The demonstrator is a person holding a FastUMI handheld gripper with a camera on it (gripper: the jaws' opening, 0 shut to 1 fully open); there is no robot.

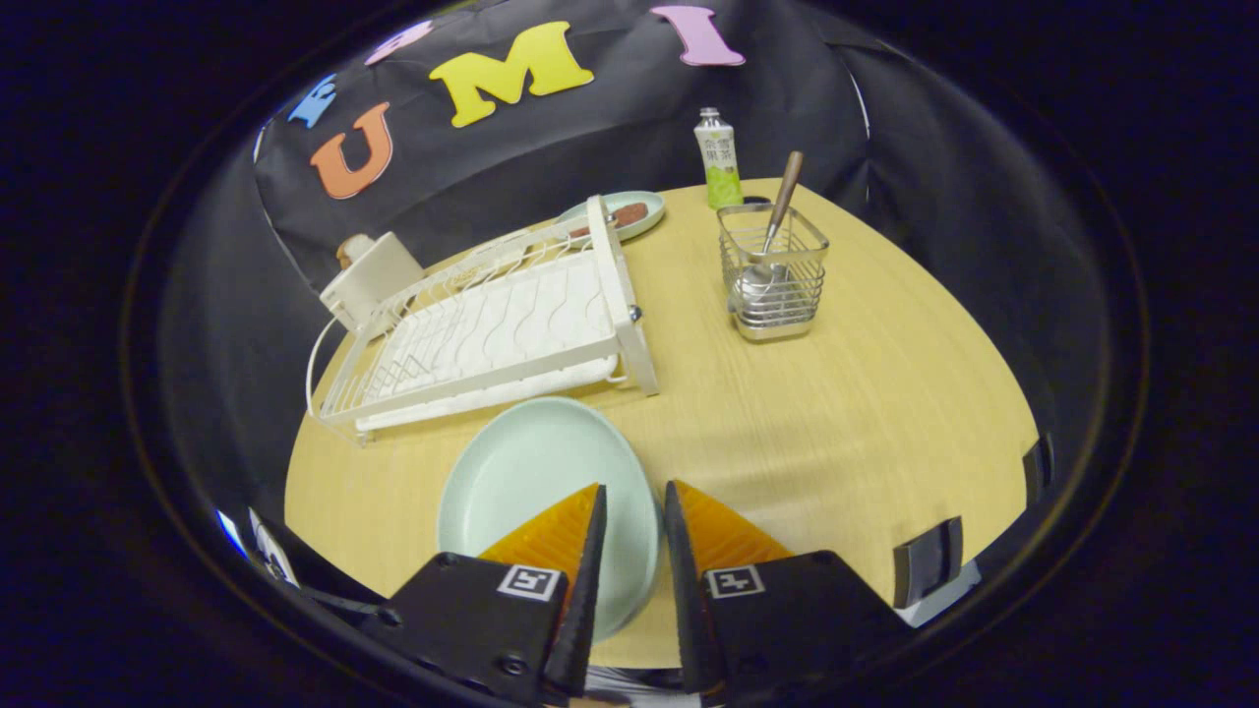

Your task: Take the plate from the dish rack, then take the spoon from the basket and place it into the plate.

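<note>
- Sitting flat on the table (885, 393), the plate (531, 472) is lying under the gripper (634, 506) — fingers narrowly apart, gripping nothing.
- Spoon (772, 246) is standing in the basket (777, 285) at 1 o'clock, dish rack (492, 329) at 11.

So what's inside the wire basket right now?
The wire basket holds one spoon, bowl down and handle sticking up past the rim. The spoon bowl covers part of the basket floor, so anything beneath it can't be seen. The gripper hovers over the plate.
</note>
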